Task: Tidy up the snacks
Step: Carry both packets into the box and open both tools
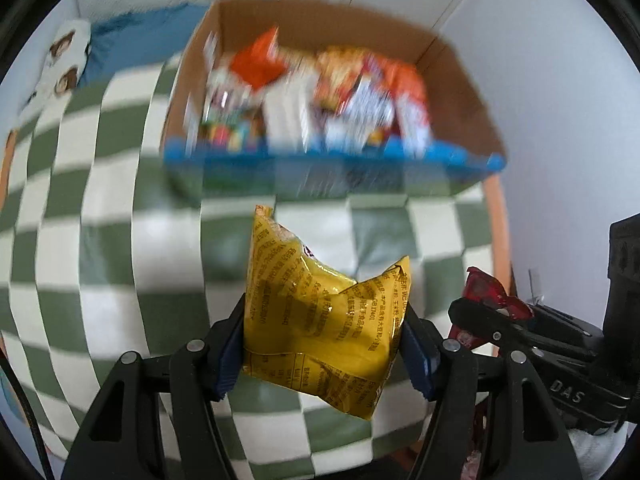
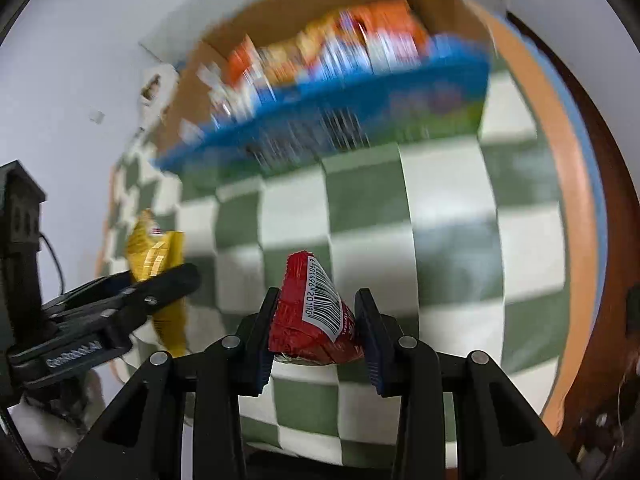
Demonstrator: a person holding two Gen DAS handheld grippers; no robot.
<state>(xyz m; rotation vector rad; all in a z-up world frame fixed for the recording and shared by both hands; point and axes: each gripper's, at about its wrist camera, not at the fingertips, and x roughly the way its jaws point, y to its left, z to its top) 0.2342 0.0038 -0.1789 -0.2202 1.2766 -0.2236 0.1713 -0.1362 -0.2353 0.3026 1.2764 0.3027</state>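
My left gripper (image 1: 324,344) is shut on a yellow snack bag (image 1: 320,312) and holds it above the green and white checked cloth (image 1: 120,208). My right gripper (image 2: 316,332) is shut on a red snack packet (image 2: 316,320) with a barcode. A cardboard box (image 1: 452,80) with a blue front, holding several snack packs, stands ahead on the cloth; it also shows in the right wrist view (image 2: 448,8). The right gripper with the red packet (image 1: 486,292) shows at the right of the left wrist view. The left gripper with the yellow bag (image 2: 154,252) shows at the left of the right wrist view.
The table's orange rim (image 2: 560,160) curves along the right. A white wall (image 1: 560,120) stands behind the box. A blue cloth (image 1: 132,36) and a patterned white item (image 1: 60,64) lie at the far left. The view is motion blurred.
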